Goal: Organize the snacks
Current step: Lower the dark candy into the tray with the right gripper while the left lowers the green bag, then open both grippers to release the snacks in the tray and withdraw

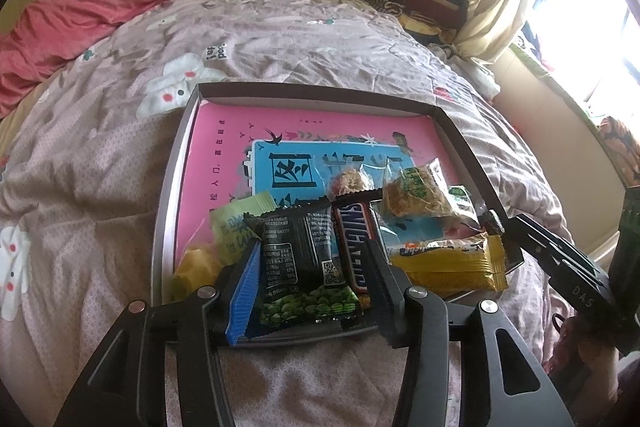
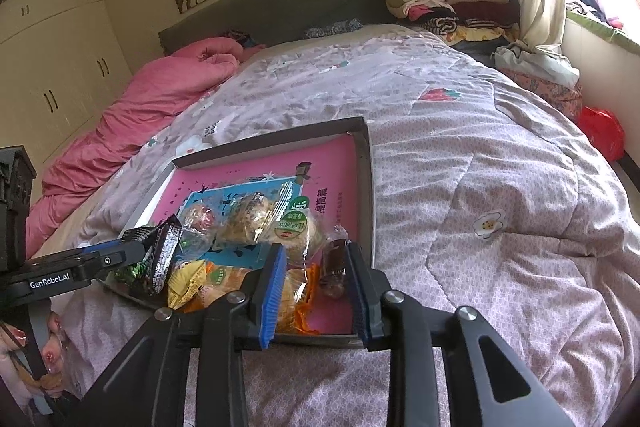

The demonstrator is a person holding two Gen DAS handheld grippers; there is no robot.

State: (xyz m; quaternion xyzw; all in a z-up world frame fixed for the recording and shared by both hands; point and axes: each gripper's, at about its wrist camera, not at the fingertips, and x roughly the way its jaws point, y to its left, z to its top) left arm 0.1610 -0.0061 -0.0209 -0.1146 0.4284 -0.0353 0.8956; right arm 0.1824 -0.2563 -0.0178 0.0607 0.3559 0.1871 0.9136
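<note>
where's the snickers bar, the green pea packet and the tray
snickers bar (image 1: 354, 247), left wrist view, on its lettering
green pea packet (image 1: 300, 255), left wrist view, dark middle panel
tray (image 1: 320, 95), left wrist view, far rim

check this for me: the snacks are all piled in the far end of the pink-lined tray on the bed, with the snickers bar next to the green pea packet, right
One thing is off: the snacks sit at the near end of the tray, by the grippers; its far end is bare, as the left wrist view shows. The Snickers bar does lie beside the green pea packet.

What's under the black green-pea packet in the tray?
The black green-pea packet overlaps a pale green sachet and a Snickers bar's edge in the tray. Whatever lies directly beneath is covered.
</note>
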